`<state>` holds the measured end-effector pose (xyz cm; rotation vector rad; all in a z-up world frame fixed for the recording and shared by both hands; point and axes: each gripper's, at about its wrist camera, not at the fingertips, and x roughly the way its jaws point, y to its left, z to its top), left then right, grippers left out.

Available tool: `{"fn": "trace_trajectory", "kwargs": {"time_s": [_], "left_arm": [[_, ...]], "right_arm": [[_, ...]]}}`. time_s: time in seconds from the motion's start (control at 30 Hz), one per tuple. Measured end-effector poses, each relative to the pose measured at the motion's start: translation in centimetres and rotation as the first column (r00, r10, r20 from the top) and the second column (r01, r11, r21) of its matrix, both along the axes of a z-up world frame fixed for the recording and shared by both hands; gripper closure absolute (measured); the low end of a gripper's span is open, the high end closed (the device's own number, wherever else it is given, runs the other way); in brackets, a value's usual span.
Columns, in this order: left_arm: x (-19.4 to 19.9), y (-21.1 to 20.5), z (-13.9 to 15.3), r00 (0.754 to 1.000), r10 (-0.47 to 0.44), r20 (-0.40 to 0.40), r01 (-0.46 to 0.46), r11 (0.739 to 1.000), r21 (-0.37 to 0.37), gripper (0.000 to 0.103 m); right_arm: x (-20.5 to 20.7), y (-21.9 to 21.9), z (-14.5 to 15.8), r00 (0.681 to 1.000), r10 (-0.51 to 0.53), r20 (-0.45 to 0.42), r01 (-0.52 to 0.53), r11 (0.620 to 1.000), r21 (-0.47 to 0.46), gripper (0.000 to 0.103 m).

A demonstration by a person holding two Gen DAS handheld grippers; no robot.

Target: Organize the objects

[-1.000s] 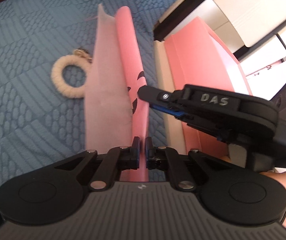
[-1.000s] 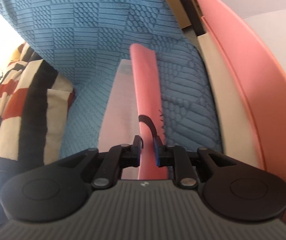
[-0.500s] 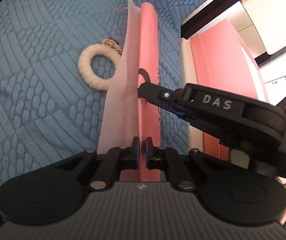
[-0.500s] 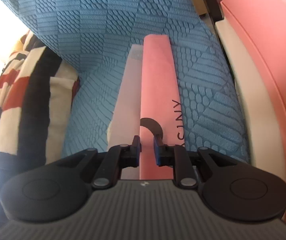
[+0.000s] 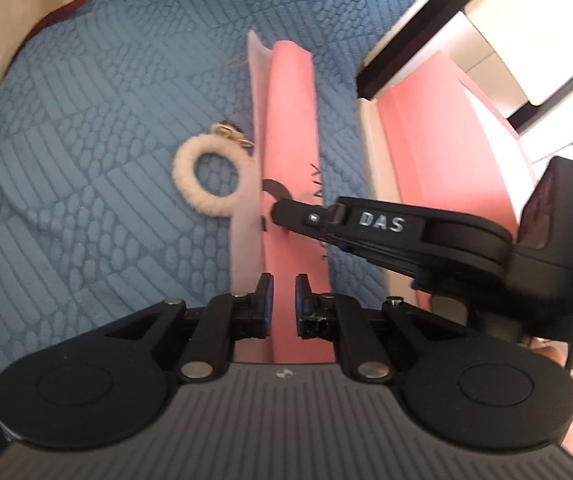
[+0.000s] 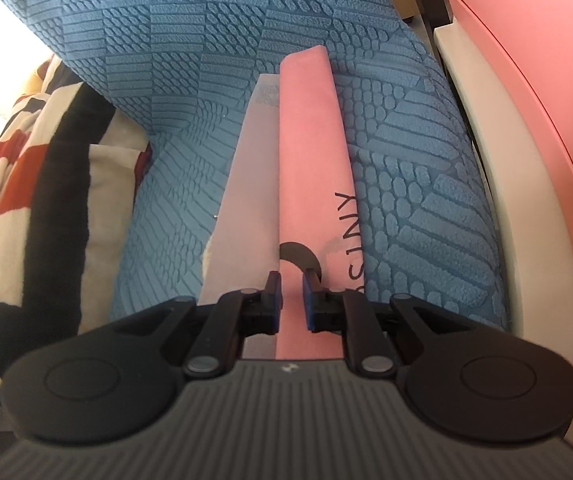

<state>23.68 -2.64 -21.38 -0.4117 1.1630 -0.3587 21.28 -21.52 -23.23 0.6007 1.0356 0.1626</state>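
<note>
Daylight now shows between the left claw (image 5: 284, 300) pads and the pink pouch (image 5: 292, 152), where a second ago they were pinched tight on it; its jaws are opening. The pouch is a long, flat pink sleeve with black lettering and a pale translucent flap, lying on the blue quilted bedspread (image 5: 86, 160) beside a cream ring (image 5: 208, 180). The right claw (image 6: 291, 300), angled downward, straddles the pouch's near end, jaws closing, pads not yet visibly pressing.
</note>
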Motion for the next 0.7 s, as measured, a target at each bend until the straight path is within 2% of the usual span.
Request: {"fn": "trace_trajectory", "kwargs": {"time_s": [0.13,0.3,0.37,0.43,0.5,0.7], "left_arm": [[0.3,-1.3,-0.7,0.999,-0.039,-0.009,0.039,0.999,0.017,0.092],[0.6,-2.2,-1.7,0.998,-0.055,-0.033,0.058,0.994,0.094,0.092],[0.5,-2.4,-1.7,0.998,-0.062,-0.027,0.065,0.992,0.104,0.092],[0.3,-2.4,-1.7,0.997,-0.075,-0.017,0.077,0.99,0.121,0.092],[0.0,-2.5,-1.7,0.996,-0.084,-0.01,0.085,0.987,0.135,0.092],[-0.2,-2.4,-1.7,0.996,-0.085,-0.007,0.085,0.987,0.136,0.092]], "right_arm": [[0.0,-0.1,-0.2,1.0,-0.008,-0.003,0.008,1.0,0.015,0.09],[-0.1,-0.4,-0.2,1.0,-0.021,-0.001,0.021,0.999,0.038,0.087],[0.0,-0.5,0.1,1.0,-0.015,0.009,0.015,0.999,0.029,0.083],[-0.1,-0.9,0.4,1.0,-0.018,0.02,0.018,0.999,0.028,0.071],[-0.3,-1.4,0.7,0.999,-0.03,0.03,0.03,0.999,0.022,0.066],[-0.3,-2.2,0.5,0.998,-0.06,0.021,0.061,0.998,-0.009,0.066]]}}
